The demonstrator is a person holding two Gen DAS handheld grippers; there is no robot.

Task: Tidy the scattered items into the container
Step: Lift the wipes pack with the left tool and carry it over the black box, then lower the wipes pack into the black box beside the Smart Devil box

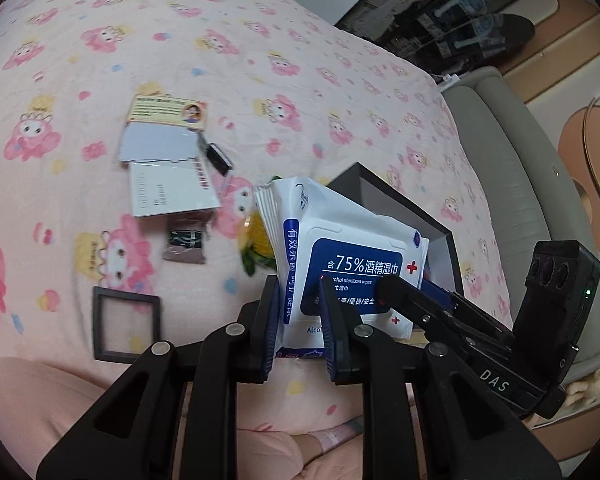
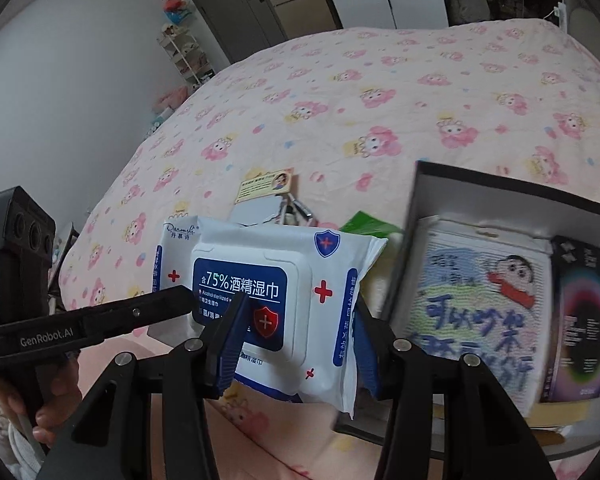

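Between both hand-held grippers | wipes pack (image 1: 352, 256) clamped | beside box (image 2: 512, 200)

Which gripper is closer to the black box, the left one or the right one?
Right. The right gripper, clamped on the wipes pack, sits just beside the black box. The left gripper grips the pack's other side, farther from the box.

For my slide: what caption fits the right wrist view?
Both tools grip a wipes pack beside the open box.
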